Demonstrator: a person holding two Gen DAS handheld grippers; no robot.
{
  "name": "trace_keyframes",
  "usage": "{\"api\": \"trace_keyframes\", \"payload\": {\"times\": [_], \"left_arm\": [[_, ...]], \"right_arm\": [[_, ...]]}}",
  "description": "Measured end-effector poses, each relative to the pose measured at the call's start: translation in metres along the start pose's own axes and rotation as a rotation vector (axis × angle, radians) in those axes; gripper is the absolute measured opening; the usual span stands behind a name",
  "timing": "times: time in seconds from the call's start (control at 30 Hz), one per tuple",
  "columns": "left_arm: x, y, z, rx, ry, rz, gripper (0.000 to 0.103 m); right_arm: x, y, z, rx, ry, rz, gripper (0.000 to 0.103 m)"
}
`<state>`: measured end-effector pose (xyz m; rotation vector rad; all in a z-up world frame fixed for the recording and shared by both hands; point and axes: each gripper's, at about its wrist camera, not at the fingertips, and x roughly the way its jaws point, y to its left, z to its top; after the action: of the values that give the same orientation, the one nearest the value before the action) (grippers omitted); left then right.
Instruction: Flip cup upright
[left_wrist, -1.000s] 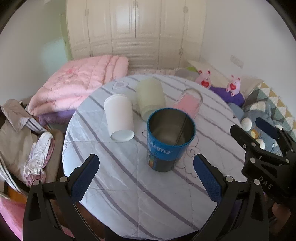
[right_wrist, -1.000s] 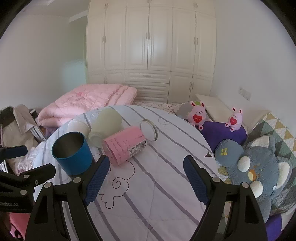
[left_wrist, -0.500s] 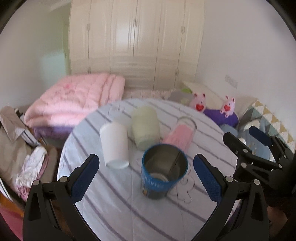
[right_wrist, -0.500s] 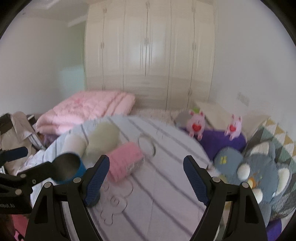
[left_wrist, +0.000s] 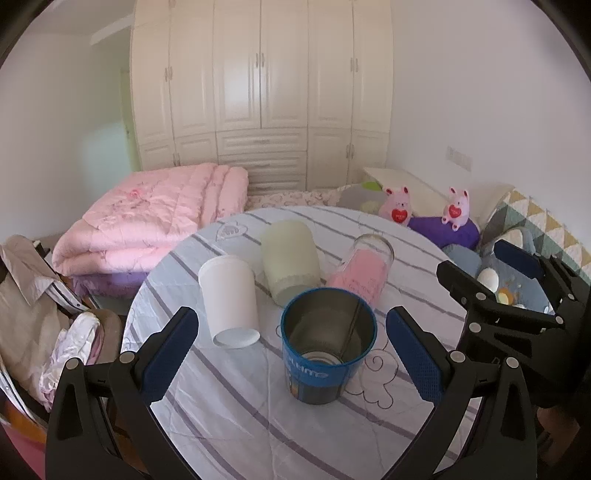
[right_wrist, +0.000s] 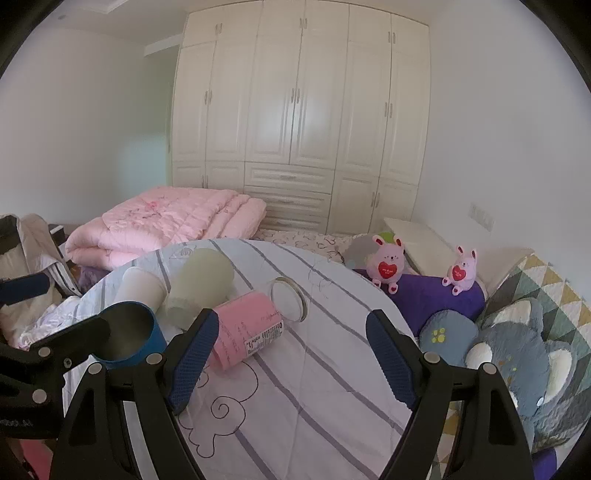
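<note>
A blue metal cup (left_wrist: 325, 350) stands upright, mouth up, on the round striped table (left_wrist: 229, 413); it also shows in the right wrist view (right_wrist: 129, 334). My left gripper (left_wrist: 291, 354) is open, its pads either side of the blue cup and nearer me, not touching it. A white cup (left_wrist: 229, 299), a pale green cup (left_wrist: 290, 262) and a pink-labelled glass jar (left_wrist: 360, 269) lie on their sides behind it. My right gripper (right_wrist: 291, 363) is open and empty above the table; the pink jar (right_wrist: 251, 332) lies by its left finger.
A folded pink quilt (left_wrist: 155, 218) lies on the bed behind the table. Plush toys (right_wrist: 388, 264) and cushions (right_wrist: 517, 350) crowd the right side. Clothes (left_wrist: 33, 314) are piled at the left. The right gripper's body (left_wrist: 517, 295) shows at the table's right edge.
Both grippers have tilted up and drawn back a little, so more of the wardrobe shows. The blue cup stays upright between the left pads. No cup has moved.
</note>
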<state>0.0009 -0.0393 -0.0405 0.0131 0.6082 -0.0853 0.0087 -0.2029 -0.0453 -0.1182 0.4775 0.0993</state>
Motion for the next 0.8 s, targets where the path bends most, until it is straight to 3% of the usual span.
{"api": "trace_keyframes", "payload": {"times": [0.47,0.8], "left_arm": [[0.013,0.005,-0.011,0.034,0.061,0.049,0.103],[0.011,0.001,-0.007,0.038,0.026,0.038,0.103]], "right_arm": [[0.004,0.002,-0.002,-0.004,0.027,0.005,0.083],[0.008,0.0,-0.002,-0.004,0.041,0.005,0.083]]}}
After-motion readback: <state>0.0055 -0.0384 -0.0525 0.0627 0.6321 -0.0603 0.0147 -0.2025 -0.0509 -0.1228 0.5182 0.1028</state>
